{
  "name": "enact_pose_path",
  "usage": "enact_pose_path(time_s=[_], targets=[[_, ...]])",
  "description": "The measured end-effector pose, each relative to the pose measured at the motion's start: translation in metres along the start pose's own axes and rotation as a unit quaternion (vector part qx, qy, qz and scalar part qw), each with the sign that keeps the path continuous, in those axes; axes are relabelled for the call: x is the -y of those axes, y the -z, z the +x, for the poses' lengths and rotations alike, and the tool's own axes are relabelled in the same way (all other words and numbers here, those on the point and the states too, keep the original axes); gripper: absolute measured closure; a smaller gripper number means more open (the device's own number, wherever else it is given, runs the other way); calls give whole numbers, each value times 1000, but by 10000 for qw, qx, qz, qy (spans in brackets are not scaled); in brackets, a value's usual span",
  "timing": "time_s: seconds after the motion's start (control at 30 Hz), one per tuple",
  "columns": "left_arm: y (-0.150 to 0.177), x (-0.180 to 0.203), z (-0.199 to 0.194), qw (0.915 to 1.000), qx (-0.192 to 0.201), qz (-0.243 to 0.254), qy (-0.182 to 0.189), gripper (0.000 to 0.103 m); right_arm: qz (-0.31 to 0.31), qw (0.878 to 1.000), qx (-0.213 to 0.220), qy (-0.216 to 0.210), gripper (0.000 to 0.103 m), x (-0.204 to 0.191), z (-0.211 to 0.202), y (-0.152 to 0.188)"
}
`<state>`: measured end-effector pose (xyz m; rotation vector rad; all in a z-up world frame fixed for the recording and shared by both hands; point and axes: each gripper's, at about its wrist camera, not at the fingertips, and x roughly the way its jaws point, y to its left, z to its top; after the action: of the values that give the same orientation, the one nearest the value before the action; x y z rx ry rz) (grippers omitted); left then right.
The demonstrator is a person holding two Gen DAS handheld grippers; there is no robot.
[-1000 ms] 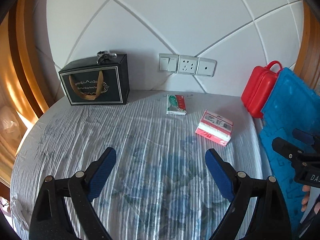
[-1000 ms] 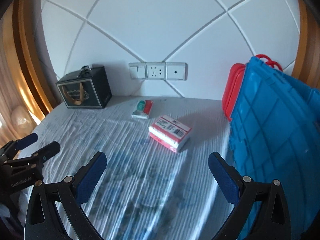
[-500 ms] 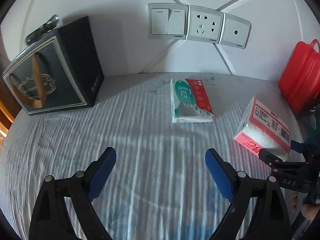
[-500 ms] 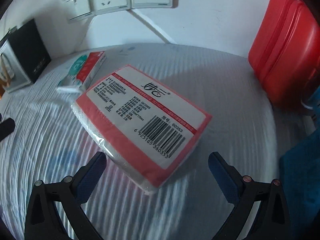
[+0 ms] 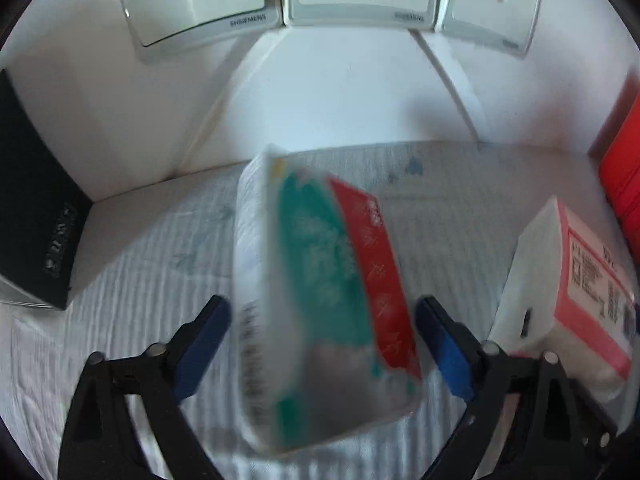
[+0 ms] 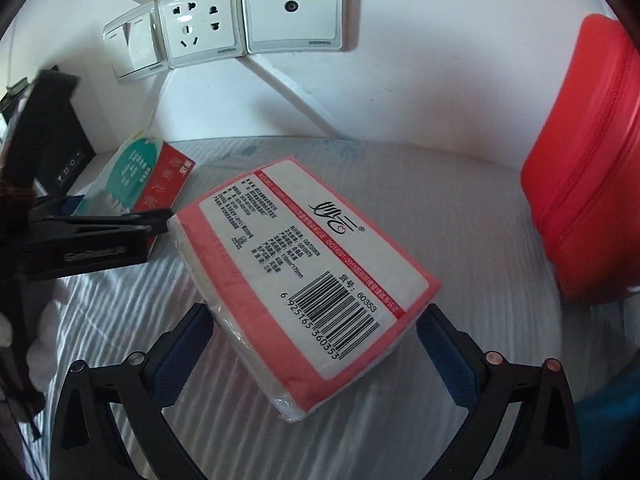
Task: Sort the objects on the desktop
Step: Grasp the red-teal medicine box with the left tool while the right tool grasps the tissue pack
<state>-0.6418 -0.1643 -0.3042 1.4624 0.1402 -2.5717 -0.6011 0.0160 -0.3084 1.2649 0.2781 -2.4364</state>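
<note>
A green-and-red tissue pack (image 5: 320, 304) lies on the white striped tablecloth (image 5: 460, 216), between the open blue pads of my left gripper (image 5: 322, 336); it looks blurred. It also shows in the right wrist view (image 6: 148, 176). A pink-and-white tissue pack (image 6: 304, 276) with a barcode lies between the open fingers of my right gripper (image 6: 314, 344); it also shows at the right of the left wrist view (image 5: 572, 292). The left gripper (image 6: 100, 232) shows at the left of the right wrist view, around the green pack.
A black gift box (image 5: 32, 216) stands at the back left. A red zip case (image 6: 588, 184) leans at the right. Wall switches and sockets (image 6: 208, 28) sit on the white wall just behind the packs. A blue thing (image 6: 612, 420) lies at the right edge.
Both grippers have moved forward, closer to the wall. The green pack now sits between the left fingers and the pink pack between the right fingers. Both stay open.
</note>
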Motion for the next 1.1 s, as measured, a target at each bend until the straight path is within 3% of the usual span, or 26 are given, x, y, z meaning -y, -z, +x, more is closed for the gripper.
enact_pose_path(time_s=[0.07, 0.2, 0.27, 0.33, 0.4, 0.53, 0.67, 0.77, 0.9, 1.1], targets=[[0, -1, 1, 10000, -23, -63, 69, 4, 56, 9999, 8, -119, 0, 5, 3, 0], [22, -4, -19, 10000, 47, -26, 47, 25, 19, 9998, -42, -194, 0, 1, 8, 0], [41, -11, -32, 10000, 24, -75, -48, 28, 113, 9981, -138, -582, 0, -4, 5, 5], [59, -20, -43, 9998, 63, -147, -90, 29, 206, 9920, -148, -1236, 0, -11, -2, 10], [74, -27, -52, 9997, 113, -185, -107, 29, 144, 9889, -21, -1480, 0, -17, -13, 14], [82, -30, -57, 9997, 155, -176, -63, 29, -145, 9979, 301, -558, 0, -14, -22, 9], [79, -35, -57, 9993, 231, -290, -50, 29, -310, 9970, 411, -583, 0, -2, -11, -3], [80, -41, -54, 9990, 335, -302, -55, 28, -357, 9930, 554, -979, 0, 8, 0, -15], [86, -40, -54, 9985, 427, -343, -84, 28, -240, 9881, 289, -1490, 0, 9, 21, -18], [96, -59, -61, 9958, 384, -711, -433, 28, -460, 9700, 65, -2387, 0, -40, 15, 2]])
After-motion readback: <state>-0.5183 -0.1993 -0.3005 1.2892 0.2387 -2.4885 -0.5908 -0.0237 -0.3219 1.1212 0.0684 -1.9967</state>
